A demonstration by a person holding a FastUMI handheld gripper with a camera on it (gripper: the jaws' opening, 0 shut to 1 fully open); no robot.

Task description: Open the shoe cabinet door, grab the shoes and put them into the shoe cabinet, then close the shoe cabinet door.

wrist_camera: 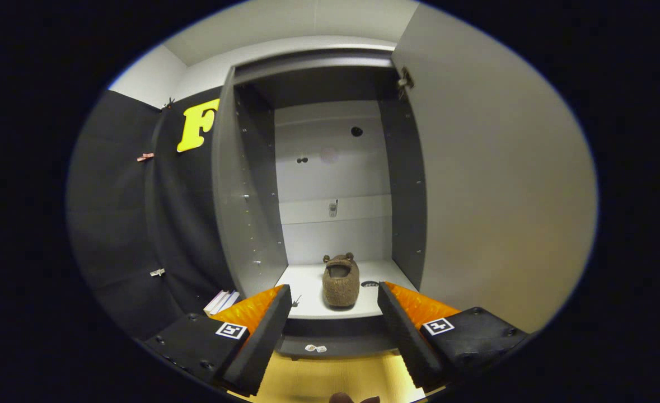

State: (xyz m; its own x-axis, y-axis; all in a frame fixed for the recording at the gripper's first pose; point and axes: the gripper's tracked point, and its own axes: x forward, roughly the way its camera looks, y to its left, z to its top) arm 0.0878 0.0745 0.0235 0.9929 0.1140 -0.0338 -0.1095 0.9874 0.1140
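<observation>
The shoe cabinet (251,196) stands open ahead of me, its grey door (492,179) swung out to the right. A brown fuzzy slipper (341,280) with small ears lies on the white bottom shelf (307,285), toe end toward the back wall. My gripper (335,296) is open and empty. Its fingertips sit just in front of the shelf's front edge, and the slipper lies a little beyond them, in line with the gap between the fingers.
The cabinet's dark side walls have rows of peg holes. A small device (333,209) hangs on the white back panel. Black cloth covers the wall to the left. A few white books or boards (221,301) lean by the cabinet's left foot. The floor (330,375) below is yellow wood.
</observation>
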